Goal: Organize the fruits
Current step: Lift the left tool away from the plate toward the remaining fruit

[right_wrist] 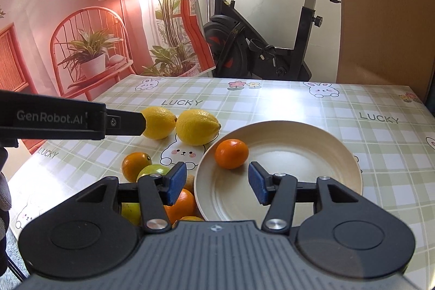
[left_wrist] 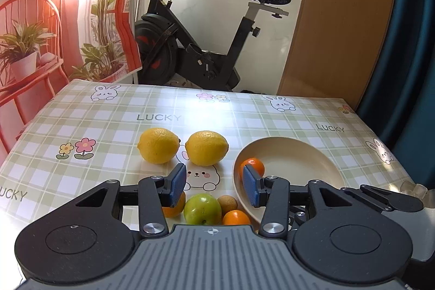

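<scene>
A table [right_wrist: 339,110] fills the lower half of both views, spread with a glossy plastic cloth in pale green check, printed with rabbits, flowers and the word LUCKY; its slick, flat surface seemingly lets round fruit sit wherever it is put down. On the right side lies a shallow cream plate [right_wrist: 312,154], round, smooth and matte, which looks like the collecting spot for the task, since one small orange [right_wrist: 231,153] with a dimpled, shiny skin already rests inside near its left rim. Two lemons [right_wrist: 197,127], oval, bright yellow and pebbled, sit side by side just beyond the plate, tips almost touching, probably waiting their turn. Nearer the camera, just left of the plate, the rest of the fruit is clustered: a waxy green apple [left_wrist: 202,209], a smaller brownish round fruit [left_wrist: 227,203] that I cannot identify, and several more oranges [left_wrist: 236,217], partly hidden by the tools. The left gripper [left_wrist: 214,185] hovers above this cluster with its ribbed blue pads moderately apart and nothing between them, so it appears poised to choose a piece. The right gripper [right_wrist: 217,182] hangs over the near edge of the plate, fingers likewise part-way spread and empty, clear of the orange beyond them.
</scene>
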Tool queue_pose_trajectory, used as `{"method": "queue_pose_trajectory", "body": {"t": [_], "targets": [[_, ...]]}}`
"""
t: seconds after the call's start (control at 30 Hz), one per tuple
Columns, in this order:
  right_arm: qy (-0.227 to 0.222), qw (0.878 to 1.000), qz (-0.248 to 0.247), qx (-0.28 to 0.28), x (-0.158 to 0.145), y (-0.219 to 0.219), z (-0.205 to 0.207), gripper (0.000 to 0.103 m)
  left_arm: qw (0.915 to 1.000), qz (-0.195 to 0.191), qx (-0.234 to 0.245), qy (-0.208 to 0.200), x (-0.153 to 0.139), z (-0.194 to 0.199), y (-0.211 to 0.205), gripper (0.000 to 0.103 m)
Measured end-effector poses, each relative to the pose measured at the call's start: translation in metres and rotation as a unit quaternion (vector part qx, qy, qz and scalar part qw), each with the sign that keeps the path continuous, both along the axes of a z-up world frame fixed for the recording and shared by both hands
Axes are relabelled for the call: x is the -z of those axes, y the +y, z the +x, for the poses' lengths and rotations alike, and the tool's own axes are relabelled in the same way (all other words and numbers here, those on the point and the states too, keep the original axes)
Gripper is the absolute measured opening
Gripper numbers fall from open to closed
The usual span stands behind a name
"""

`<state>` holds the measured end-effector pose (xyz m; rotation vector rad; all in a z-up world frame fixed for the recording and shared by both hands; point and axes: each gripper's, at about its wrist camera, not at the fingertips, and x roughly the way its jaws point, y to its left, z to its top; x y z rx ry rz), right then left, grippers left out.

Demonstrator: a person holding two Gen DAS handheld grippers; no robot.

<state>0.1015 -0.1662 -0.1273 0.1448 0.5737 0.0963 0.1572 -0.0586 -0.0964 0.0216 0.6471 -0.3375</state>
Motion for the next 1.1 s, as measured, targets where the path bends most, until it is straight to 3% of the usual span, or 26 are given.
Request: {"method": "queue_pose_trajectory", "body": {"t": [0.53,1.1], "targets": [[-0.004,1.000,-0.004,-0.013,0.004,0.009,-0.023,0.054,1.0000,-0.001,0.004,-0.004,0.013,-0.022,0.008,0.048],[0.006,0.999,-0.024,-0.031,0.016,0.014,-0.027,0.054,0.9998,-0.007,0.002,0.021,0.022,-0.023,0.011,0.048]]}}
